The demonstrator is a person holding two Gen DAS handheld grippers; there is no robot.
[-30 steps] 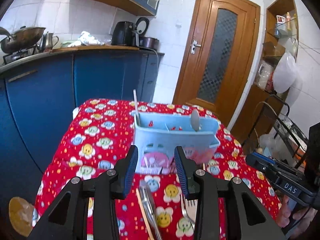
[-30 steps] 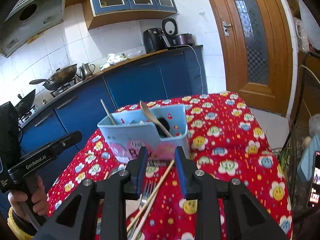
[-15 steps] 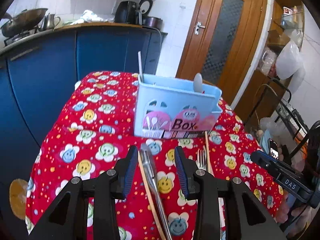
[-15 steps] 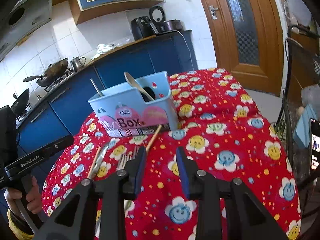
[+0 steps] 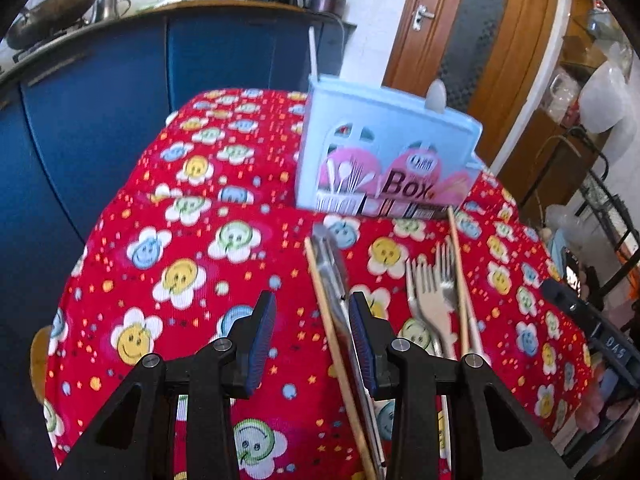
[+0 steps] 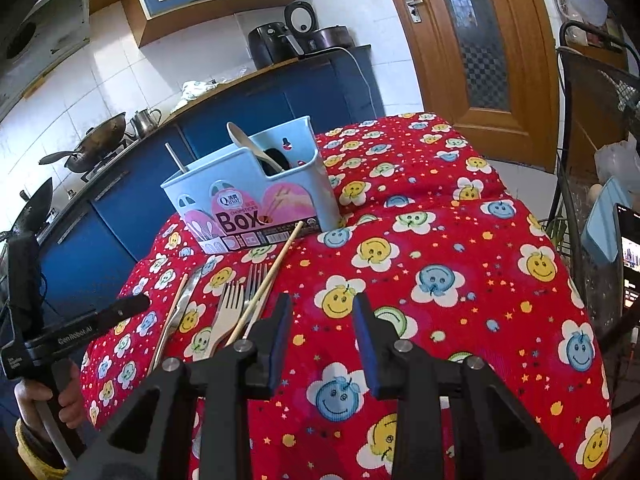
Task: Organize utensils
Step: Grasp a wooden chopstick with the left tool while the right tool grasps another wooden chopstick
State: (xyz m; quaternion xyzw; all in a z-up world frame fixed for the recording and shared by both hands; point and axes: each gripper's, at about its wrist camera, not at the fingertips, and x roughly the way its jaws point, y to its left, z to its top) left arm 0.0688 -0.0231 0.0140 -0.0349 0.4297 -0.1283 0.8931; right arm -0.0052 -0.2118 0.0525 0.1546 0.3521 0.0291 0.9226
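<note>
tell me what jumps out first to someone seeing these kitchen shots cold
The red tablecloth printed with smiley flowers fills both views. On it, toward the far side, stands a pale blue utensil box with a spoon poking out. In front of the box lie loose forks, chopsticks and a knife; the left gripper is open just above them, the right gripper open over bare cloth.

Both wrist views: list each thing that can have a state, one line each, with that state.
Left gripper: open, nothing held, fingers above a chopstick and knife.
Right gripper: open, nothing held, over bare cloth.
Utensil box: upright, spoon and a thin stick inside.
Forks: lying flat on the cloth.
Chopsticks: lying loose, one tip at the box.
Door: shut.
</note>
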